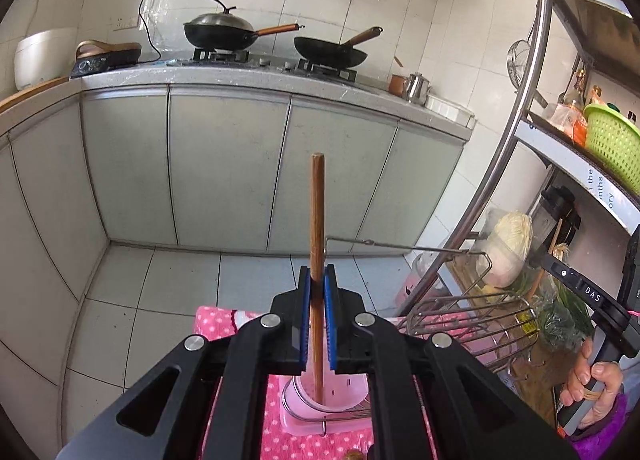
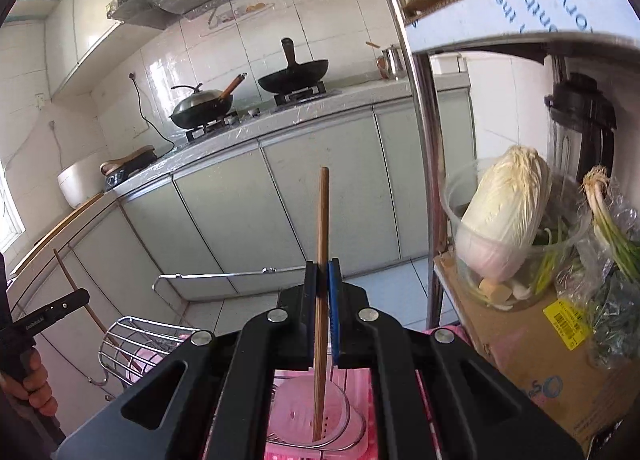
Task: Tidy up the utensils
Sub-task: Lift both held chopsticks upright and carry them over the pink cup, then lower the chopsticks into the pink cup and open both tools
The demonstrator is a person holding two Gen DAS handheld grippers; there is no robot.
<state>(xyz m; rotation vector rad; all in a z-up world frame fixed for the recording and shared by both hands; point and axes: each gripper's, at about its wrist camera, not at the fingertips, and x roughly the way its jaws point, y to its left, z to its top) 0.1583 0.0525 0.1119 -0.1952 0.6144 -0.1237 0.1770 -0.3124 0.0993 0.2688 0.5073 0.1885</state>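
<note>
Left wrist view shows the left gripper (image 1: 319, 280) pinching a wooden chopstick (image 1: 317, 220) upright over the pink holder cup (image 1: 320, 396); the right gripper (image 2: 322, 276) grips another, so lower both straight down.

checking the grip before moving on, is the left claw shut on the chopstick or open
Shut on it: the left claw has its blue pads pressed on both sides of the chopstick.
</note>
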